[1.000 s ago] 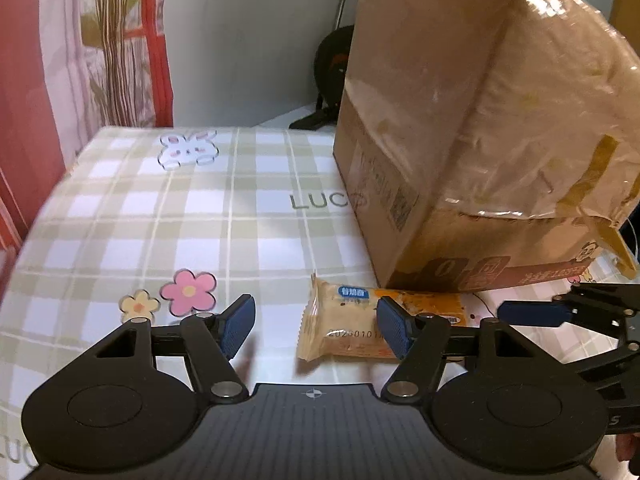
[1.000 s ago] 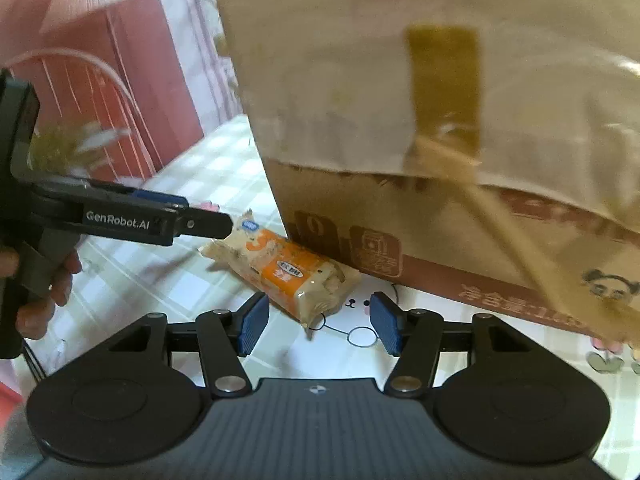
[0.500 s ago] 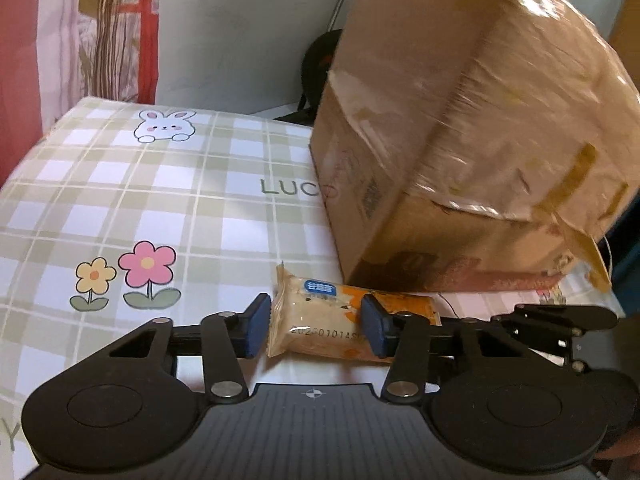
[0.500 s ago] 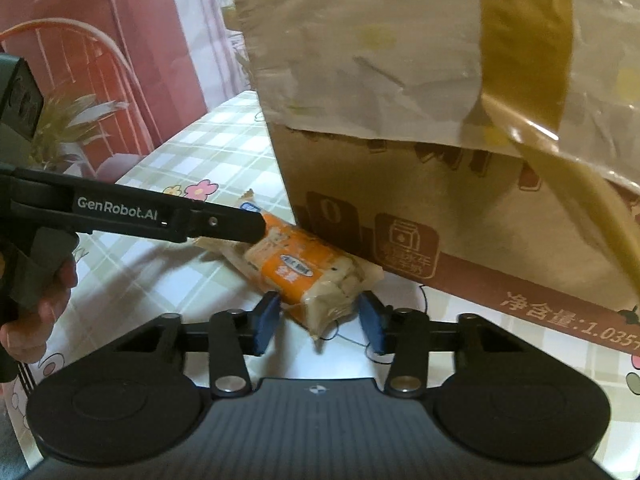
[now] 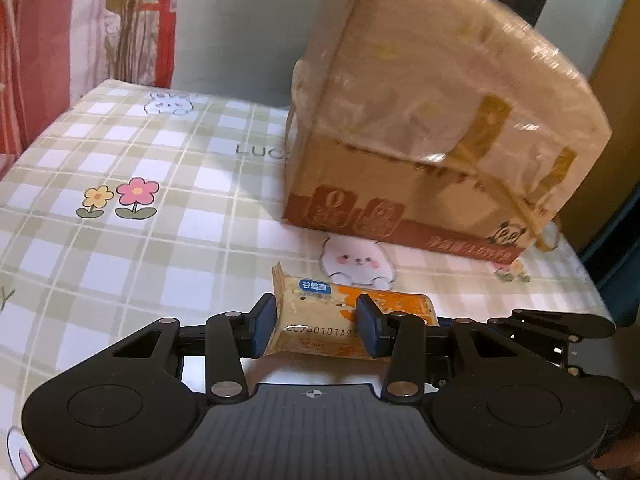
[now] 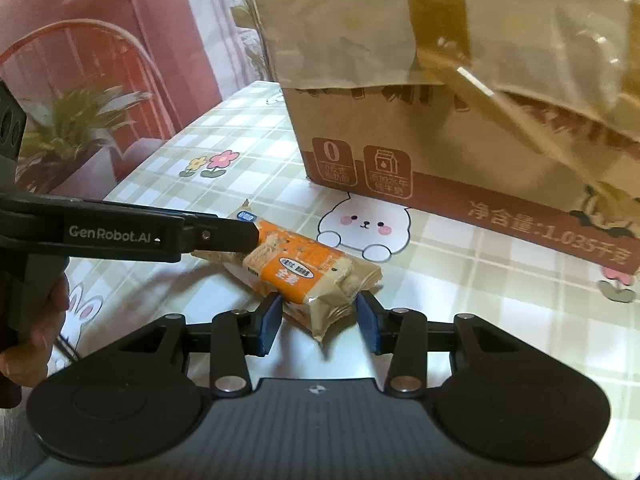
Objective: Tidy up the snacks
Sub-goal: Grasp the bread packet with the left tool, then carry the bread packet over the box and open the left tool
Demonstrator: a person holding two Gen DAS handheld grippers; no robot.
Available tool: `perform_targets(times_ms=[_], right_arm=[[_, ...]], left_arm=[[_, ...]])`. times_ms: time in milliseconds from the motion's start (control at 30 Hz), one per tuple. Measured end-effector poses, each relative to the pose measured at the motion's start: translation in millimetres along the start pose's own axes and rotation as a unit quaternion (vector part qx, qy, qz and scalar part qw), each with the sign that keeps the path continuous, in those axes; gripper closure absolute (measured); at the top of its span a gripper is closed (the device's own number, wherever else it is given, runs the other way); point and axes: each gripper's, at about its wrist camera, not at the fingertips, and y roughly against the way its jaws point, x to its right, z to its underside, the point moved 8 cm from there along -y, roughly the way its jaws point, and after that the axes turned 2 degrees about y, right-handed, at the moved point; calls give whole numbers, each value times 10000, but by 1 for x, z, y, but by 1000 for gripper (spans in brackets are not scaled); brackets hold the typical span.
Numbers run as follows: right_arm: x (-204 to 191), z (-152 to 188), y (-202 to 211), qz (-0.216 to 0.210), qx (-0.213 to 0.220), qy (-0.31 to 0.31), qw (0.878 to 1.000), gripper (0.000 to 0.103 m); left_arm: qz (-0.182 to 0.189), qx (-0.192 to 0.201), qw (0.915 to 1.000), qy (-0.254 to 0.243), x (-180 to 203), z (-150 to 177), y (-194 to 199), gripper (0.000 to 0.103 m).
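An orange and cream snack packet (image 5: 320,300) lies lengthwise on the checked tablecloth (image 5: 160,240), in front of a big cardboard box (image 5: 440,140). My left gripper (image 5: 316,322) has its blue pads pressed on the packet's left end, and its jaws are still closing. In the right wrist view the same packet (image 6: 300,264) runs from the left gripper's fingers (image 6: 224,236) to my right gripper (image 6: 318,316), which is shut on its crimped near end. Part of the right gripper (image 5: 560,324) shows at the packet's far end in the left wrist view.
The tape-wrapped box (image 6: 460,100) fills the back right of the table. A person's hand (image 6: 32,340) holds the left gripper's handle. Red curtains and a plant (image 6: 80,120) stand beyond the table's left edge. The table's right edge (image 5: 592,292) is close.
Both grippers went from open around the packet to closed on its two ends. The packet now sits farther out from the box, over the rabbit print.
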Motion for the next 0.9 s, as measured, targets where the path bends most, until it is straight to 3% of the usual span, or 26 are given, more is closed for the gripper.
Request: perform_targets(times_ms=[200,533,767,900], right_arm=[[1,-7,39,0,456,312,9985,59],[19,-60,108,-34,1462,343,9887,59],[46,-113,152,-20,2005,266,9793,59],[64,-143,169,20,2159,260,9761,59]], left_arm=[[-1,432,9991,-13,24,-24,35,57],[172,1215,9910,-535,91,-98,74,57],[307,1586,9837,-794,133,-150,77,56],[385,1601,9829,-823,144,-178,62,56]])
